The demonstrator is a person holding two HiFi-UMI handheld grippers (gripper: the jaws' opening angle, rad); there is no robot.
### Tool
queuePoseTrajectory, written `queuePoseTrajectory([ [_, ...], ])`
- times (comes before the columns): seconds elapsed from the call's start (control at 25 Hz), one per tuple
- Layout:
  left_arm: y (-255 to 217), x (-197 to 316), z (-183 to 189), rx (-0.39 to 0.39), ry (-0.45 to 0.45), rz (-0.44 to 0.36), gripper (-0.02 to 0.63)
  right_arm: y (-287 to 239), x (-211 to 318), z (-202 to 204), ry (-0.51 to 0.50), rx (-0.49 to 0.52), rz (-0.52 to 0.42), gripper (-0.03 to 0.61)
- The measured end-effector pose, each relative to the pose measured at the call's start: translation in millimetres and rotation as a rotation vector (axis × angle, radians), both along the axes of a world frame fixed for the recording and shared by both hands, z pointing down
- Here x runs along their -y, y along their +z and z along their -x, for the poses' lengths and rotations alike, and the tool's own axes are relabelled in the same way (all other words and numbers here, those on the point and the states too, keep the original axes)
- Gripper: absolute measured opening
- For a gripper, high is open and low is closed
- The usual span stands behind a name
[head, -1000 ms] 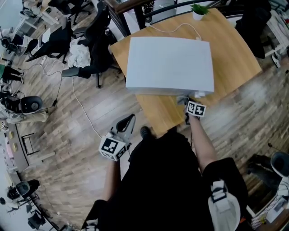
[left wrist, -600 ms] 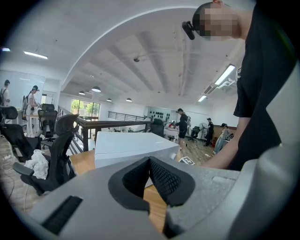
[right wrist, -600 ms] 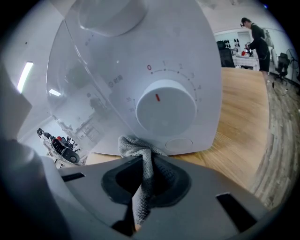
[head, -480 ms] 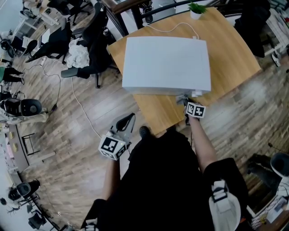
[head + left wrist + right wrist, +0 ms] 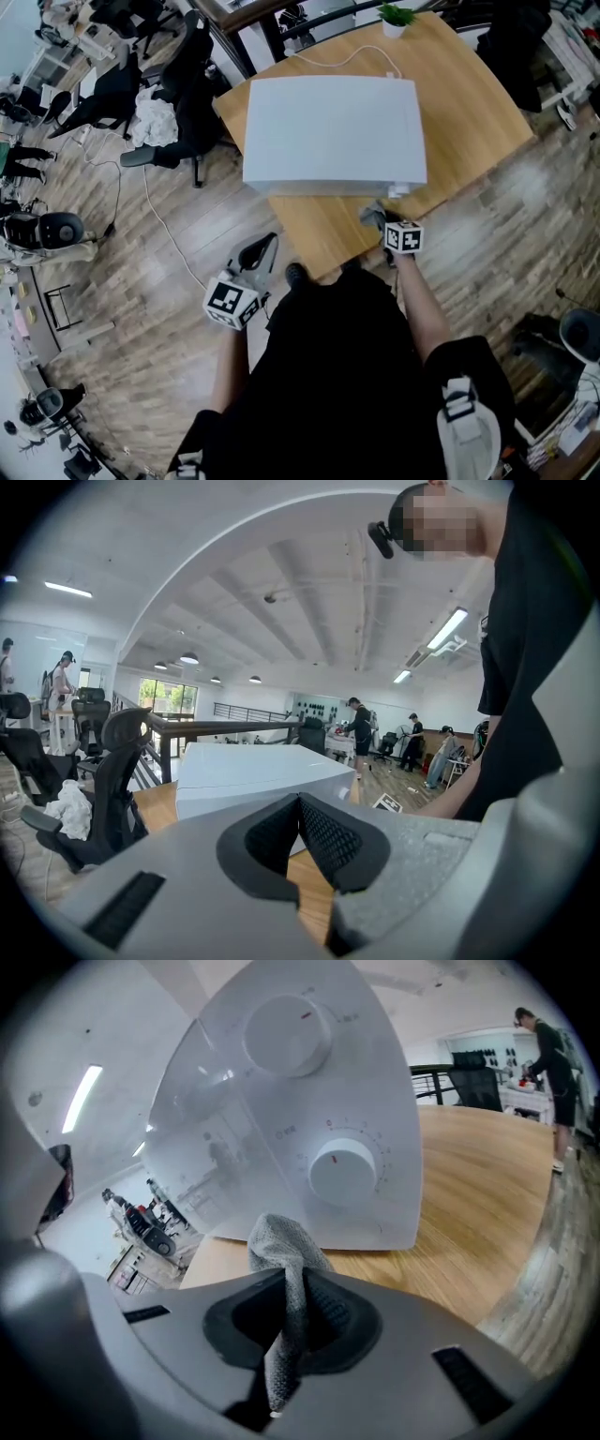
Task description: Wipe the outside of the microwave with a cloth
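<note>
While the person stands at the near edge of the wooden table [image 5: 469,103], the head view gives the layout. The white microwave [image 5: 333,131] sits mid-table with its front toward the person. The right gripper [image 5: 382,221] is up at the microwave's front right corner, with a grey cloth [image 5: 372,215] at its tip. The left gripper [image 5: 265,246] hangs low over the floor, well apart from the table and taking no part.

Left gripper view: the left gripper [image 5: 298,803] has its jaws together with nothing between them. The microwave [image 5: 253,775] lies beyond, top and side showing, untouched from this side.

Right gripper view: the right gripper [image 5: 291,1312] is clamped on the cloth [image 5: 281,1251], which stands up in a bunched fold above the jaws. Straight ahead and close is the microwave's control panel, with 2 dials, upper [image 5: 286,1030] and lower [image 5: 344,1171]. The fold sits just below the lower dial, near the panel's bottom edge. I cannot tell if it touches the panel or stops just short.

Judgement: the step in hand is wiping the front face at the control-panel end. The next move calls for pressing the fold flat against the panel, then stroking across it, light around the 2 dials so neither turns. Top and sides look yet to be done.
</note>
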State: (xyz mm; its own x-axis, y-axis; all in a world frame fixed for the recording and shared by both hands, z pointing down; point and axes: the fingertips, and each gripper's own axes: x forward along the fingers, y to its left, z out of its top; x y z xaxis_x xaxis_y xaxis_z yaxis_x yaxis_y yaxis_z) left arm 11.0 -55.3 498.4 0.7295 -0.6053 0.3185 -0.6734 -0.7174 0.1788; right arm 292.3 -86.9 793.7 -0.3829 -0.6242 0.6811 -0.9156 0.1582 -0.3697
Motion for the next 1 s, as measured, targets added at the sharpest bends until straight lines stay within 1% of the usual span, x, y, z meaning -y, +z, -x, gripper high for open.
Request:
queuePoseTrajectory([
  [0.12, -0.9, 0.3, -5.1, 0.002, 0.008, 0.006, 0.002, -16.0, -5.4, 15.5, -0.125, -0.019, -0.054, 0.02],
  [0.2, 1.2, 1.4, -8.0, 0.004, 0.012, 0.005, 0.002, -19.3, -12.0, 26.4, -0.206, -0.034, -0.068, 0.02],
  [0.32, 0.3, 5.8, -12.8, 0.004, 0.017, -0.017, 0.002, -21.9, -22.0, 45.0, -0.356, -0.078, -0.086, 0.019],
  [0.4, -2.1, 7.8, -16.4, 0.001, 0.019, -0.032, 0.002, -30.6, -27.8, 55.0, -0.43, -0.091, -0.104, 0.02],
  [0.64, -1.2, 9.5, -25.2, -0.003, 0.009, -0.044, 0.002, -71.1, -35.9, 72.7, -0.517, -0.034, -0.166, 0.018],
  [0.8, -1.6, 9.4, -32.9, -0.004, 0.007, -0.049, 0.002, -101.2, -37.9, 74.8, -0.584, -0.046, -0.224, 0.018],
  [1.0, 0.6, 9.1, -42.4, -0.008, 0.001, -0.049, 0.002, -132.5, -39.1, 71.1, -0.608, -0.044, -0.287, 0.018],
])
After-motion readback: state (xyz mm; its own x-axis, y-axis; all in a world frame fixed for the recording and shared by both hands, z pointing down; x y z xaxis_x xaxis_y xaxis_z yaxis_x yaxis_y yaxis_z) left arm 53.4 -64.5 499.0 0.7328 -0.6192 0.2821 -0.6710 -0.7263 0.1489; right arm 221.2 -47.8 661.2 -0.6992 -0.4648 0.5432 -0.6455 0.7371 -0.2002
